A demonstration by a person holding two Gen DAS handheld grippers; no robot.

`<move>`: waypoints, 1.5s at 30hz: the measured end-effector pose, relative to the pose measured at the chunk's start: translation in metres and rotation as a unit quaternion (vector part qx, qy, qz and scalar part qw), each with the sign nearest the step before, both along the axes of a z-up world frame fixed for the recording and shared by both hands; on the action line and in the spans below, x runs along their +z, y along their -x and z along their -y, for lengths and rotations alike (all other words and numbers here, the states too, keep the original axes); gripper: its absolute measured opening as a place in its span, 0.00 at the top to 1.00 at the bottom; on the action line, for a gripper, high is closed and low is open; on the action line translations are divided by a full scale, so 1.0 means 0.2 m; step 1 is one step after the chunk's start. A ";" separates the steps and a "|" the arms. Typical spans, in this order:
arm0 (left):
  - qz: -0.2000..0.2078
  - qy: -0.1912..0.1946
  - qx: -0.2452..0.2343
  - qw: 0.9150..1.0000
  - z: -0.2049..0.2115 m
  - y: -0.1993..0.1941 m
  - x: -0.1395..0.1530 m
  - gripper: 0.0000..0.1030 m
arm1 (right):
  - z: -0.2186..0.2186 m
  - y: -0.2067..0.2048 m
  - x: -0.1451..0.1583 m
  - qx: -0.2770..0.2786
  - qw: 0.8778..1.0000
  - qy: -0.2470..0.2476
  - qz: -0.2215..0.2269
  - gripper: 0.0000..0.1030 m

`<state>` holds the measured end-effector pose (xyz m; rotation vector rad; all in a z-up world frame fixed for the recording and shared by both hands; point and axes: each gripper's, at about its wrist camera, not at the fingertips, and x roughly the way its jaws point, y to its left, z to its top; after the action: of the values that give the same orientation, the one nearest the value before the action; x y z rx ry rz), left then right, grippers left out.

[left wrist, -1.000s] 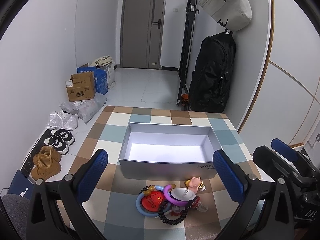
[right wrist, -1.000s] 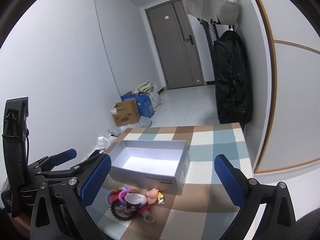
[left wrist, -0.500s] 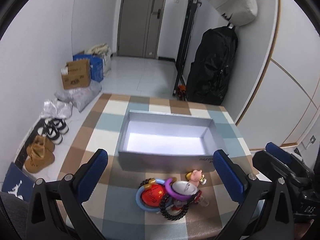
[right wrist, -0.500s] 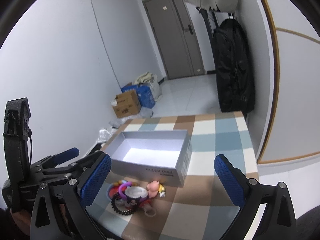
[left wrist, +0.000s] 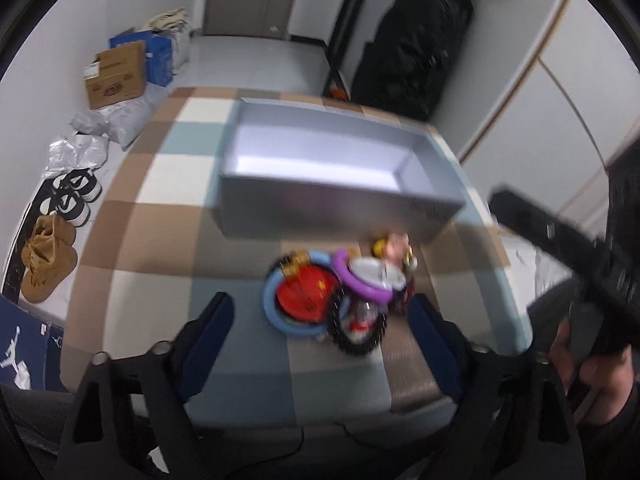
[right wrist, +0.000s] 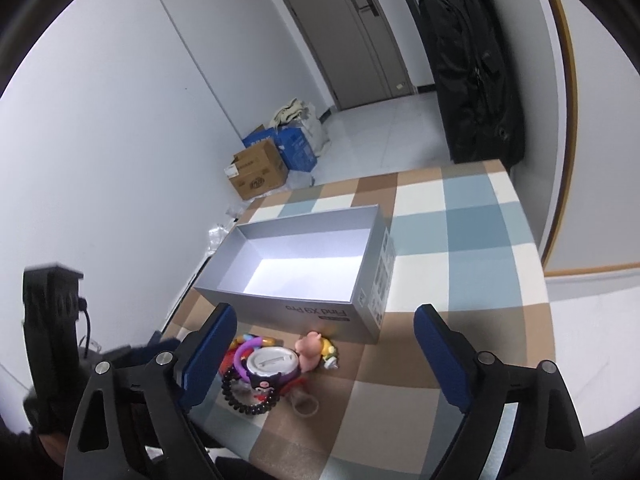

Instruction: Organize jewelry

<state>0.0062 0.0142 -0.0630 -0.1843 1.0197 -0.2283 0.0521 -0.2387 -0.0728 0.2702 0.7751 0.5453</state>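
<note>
An empty grey box (left wrist: 328,168) stands open on the checked table; it also shows in the right wrist view (right wrist: 304,268). In front of it lies a pile of trinkets (left wrist: 340,296): a blue ring around a red disc (left wrist: 304,296), a purple ring (left wrist: 360,284), a black beaded bracelet (left wrist: 356,332), a white round case (right wrist: 272,362) and a pink pig figure (right wrist: 310,350). My left gripper (left wrist: 320,344) is open and empty, just above and in front of the pile. My right gripper (right wrist: 324,354) is open and empty, over the pile's right side.
The checked table (right wrist: 460,216) ends at a white wall on the right. On the floor to the left are cardboard boxes (left wrist: 116,74), bags and shoes (left wrist: 48,256). A black backpack (left wrist: 412,44) hangs beyond the table's far edge.
Both grippers have tilted down and moved closer to the pile of trinkets. The left wrist view is now blurred by motion. Nothing on the table has moved.
</note>
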 end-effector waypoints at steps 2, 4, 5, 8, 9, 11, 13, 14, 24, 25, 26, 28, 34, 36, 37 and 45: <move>-0.009 -0.004 -0.008 1.000 0.02 0.00 -0.01 0.29 | 0.00 -0.01 -0.01 0.002 1.000 -0.005 -0.007 0.15; -0.020 -0.001 -0.012 1.000 0.03 0.00 -0.02 0.34 | -0.01 -0.03 -0.01 0.006 1.000 -0.005 -0.011 0.18; -0.027 0.001 -0.013 1.000 0.03 0.00 -0.02 0.38 | -0.01 -0.03 -0.02 0.010 1.000 -0.004 -0.014 0.21; -0.044 0.016 -0.015 0.999 0.01 -0.01 -0.04 0.54 | -0.03 -0.04 -0.03 0.018 1.000 0.000 -0.021 0.25; -0.048 0.020 -0.015 0.999 0.01 -0.01 -0.04 0.59 | -0.03 -0.04 -0.04 0.019 1.000 -0.001 -0.023 0.25; -0.047 0.021 -0.013 0.999 0.00 0.00 -0.04 0.65 | -0.02 -0.04 -0.04 0.019 0.999 -0.005 -0.026 0.25; -0.044 0.021 -0.010 0.999 0.00 0.00 -0.03 0.72 | -0.01 -0.05 -0.04 0.018 0.999 -0.012 -0.031 0.25; -0.042 0.020 -0.008 0.999 0.00 0.00 -0.03 0.76 | -0.01 -0.05 -0.05 0.017 0.999 -0.014 -0.034 0.25; -0.040 0.021 0.007 0.999 -0.01 -0.03 -0.06 0.94 | 0.00 -0.04 -0.04 0.020 0.999 -0.025 -0.038 0.25; -0.036 0.018 0.005 0.999 0.00 -0.03 -0.05 0.95 | 0.01 -0.04 -0.04 0.020 0.999 -0.025 -0.038 0.25; -0.031 0.017 0.003 0.999 0.00 -0.03 -0.04 0.95 | 0.01 -0.04 -0.04 0.020 0.999 -0.025 -0.038 0.25; -0.019 0.013 -0.004 1.000 0.01 -0.02 -0.01 0.95 | 0.01 -0.04 -0.04 0.020 0.999 -0.025 -0.037 0.25; 0.008 0.017 -0.004 1.000 -0.01 -0.01 0.05 0.95 | 0.01 -0.04 -0.04 0.019 0.999 -0.024 -0.040 0.25; 0.014 0.019 0.007 1.000 -0.03 -0.02 0.07 0.95 | 0.01 -0.04 -0.04 0.018 0.999 -0.023 -0.041 0.25; 0.017 0.022 0.013 1.000 -0.05 -0.03 0.08 0.95 | 0.01 -0.04 -0.04 0.017 0.999 -0.023 -0.043 0.25; 0.031 0.060 0.047 0.997 -0.12 -0.08 0.12 0.95 | -0.03 -0.03 -0.07 0.031 0.998 -0.012 -0.054 0.25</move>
<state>0.0213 0.0381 -0.0389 -0.3312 0.9343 -0.2086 0.0585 -0.2326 -0.0862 0.3012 0.8843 0.6023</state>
